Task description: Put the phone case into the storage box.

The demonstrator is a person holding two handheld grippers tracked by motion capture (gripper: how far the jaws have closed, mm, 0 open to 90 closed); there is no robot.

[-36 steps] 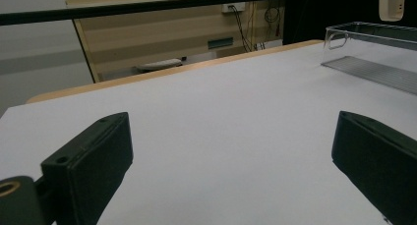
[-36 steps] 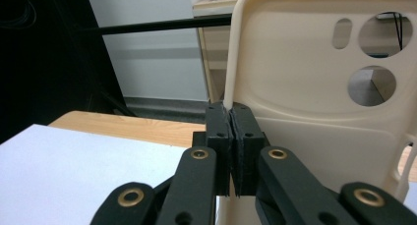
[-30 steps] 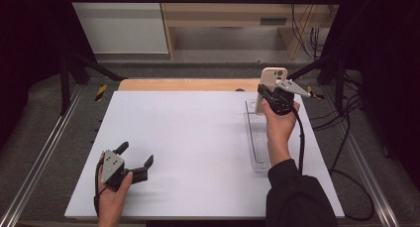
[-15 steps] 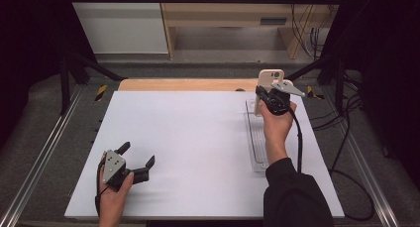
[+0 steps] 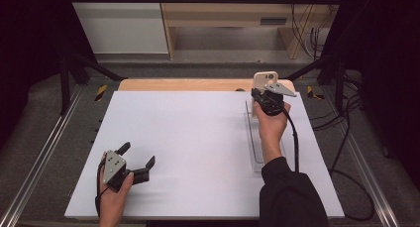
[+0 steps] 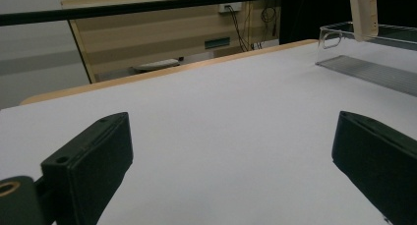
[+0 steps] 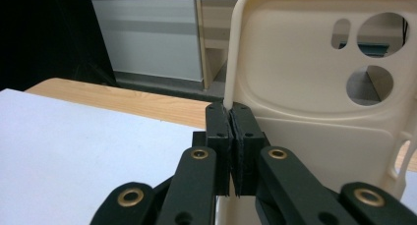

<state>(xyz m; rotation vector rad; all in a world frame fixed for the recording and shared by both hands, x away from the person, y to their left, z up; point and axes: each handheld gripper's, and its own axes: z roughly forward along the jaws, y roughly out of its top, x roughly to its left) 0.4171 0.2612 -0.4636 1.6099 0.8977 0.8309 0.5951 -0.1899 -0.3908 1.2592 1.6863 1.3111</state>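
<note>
A cream phone case (image 5: pixel 265 81) with camera cutouts stands upright at the far right of the white table (image 5: pixel 198 147). My right gripper (image 5: pixel 258 95) is shut on the case's left edge, pads pressed together on the thin rim (image 7: pixel 231 112). The case (image 7: pixel 314 87) hangs over the far end of a clear plastic tray (image 5: pixel 255 142). Whether the case touches the tray I cannot tell. My left gripper (image 5: pixel 137 154) rests near the front left of the table, open with nothing between its jaws (image 6: pixel 231 136). From there the case (image 6: pixel 363 14) and the tray (image 6: pixel 364 70) lie far off.
A wooden board edge (image 5: pixel 188 84) runs along the back of the table. Metal rails flank both sides, and cables (image 5: pixel 341 152) trail at the right. A yellow-black item (image 5: pixel 101 92) lies off the table's far left corner.
My right gripper has sunk a little with the phone case, toward the tray's far end. The left gripper has stayed in place.
</note>
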